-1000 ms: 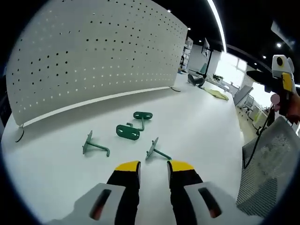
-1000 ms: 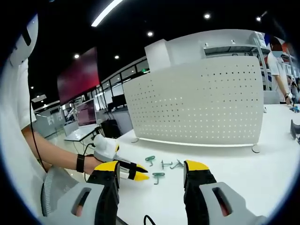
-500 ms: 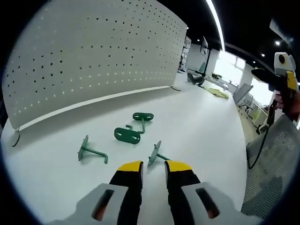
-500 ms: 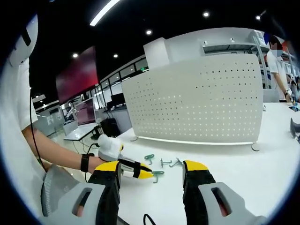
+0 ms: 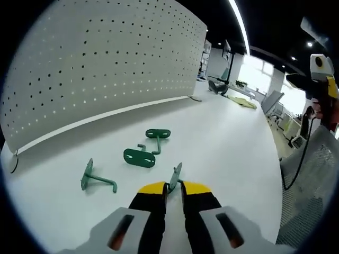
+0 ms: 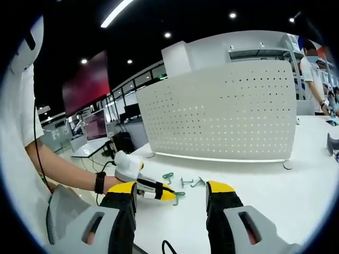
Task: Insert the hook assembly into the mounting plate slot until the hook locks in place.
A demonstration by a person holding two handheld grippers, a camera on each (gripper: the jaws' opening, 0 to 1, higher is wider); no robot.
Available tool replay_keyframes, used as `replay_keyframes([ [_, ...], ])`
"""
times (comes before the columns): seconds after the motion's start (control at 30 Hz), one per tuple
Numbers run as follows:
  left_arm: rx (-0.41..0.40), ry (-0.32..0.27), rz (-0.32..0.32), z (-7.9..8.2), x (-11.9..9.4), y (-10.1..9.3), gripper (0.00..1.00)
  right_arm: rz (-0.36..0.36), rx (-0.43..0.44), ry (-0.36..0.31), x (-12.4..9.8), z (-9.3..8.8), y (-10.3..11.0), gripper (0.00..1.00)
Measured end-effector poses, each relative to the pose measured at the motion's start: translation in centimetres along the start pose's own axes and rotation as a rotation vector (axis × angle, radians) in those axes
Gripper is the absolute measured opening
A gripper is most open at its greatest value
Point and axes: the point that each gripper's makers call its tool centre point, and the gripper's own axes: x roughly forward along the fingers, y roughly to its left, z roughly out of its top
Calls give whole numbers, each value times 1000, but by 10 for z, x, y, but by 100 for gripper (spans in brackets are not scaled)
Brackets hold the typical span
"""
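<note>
Left gripper (image 5: 173, 188): yellow-tipped jaws drawn nearly together around the plate of a green hook (image 5: 175, 177), which stands on edge on the white table (image 5: 228, 137); whether the pads press it cannot be told. Right gripper (image 6: 171, 189): jaws wide apart, holding nothing, raised above the table's near edge. Three more green hook pieces lie in a loose cluster toward the table's middle: one on a flat plate (image 5: 140, 157), one with its stem toward the pegboard (image 5: 158, 135), one tipped over by the left edge (image 5: 95, 179). A white perforated pegboard (image 5: 106, 58) stands upright along the table's far edge. A person's forearm with dark wristband (image 6: 99, 182) carries the left gripper.
</note>
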Motion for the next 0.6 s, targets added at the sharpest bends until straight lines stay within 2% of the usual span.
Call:
replay_keyframes([
  [0.17, 0, 11, -1, -3, 0, 0, 7, -6, -1, 0, 0, 0, -2, 53],
  [0.6, -47, -2, -5, 2, -10, -5, 6, 10, 0, 0, 5, -1, 4, 52],
])
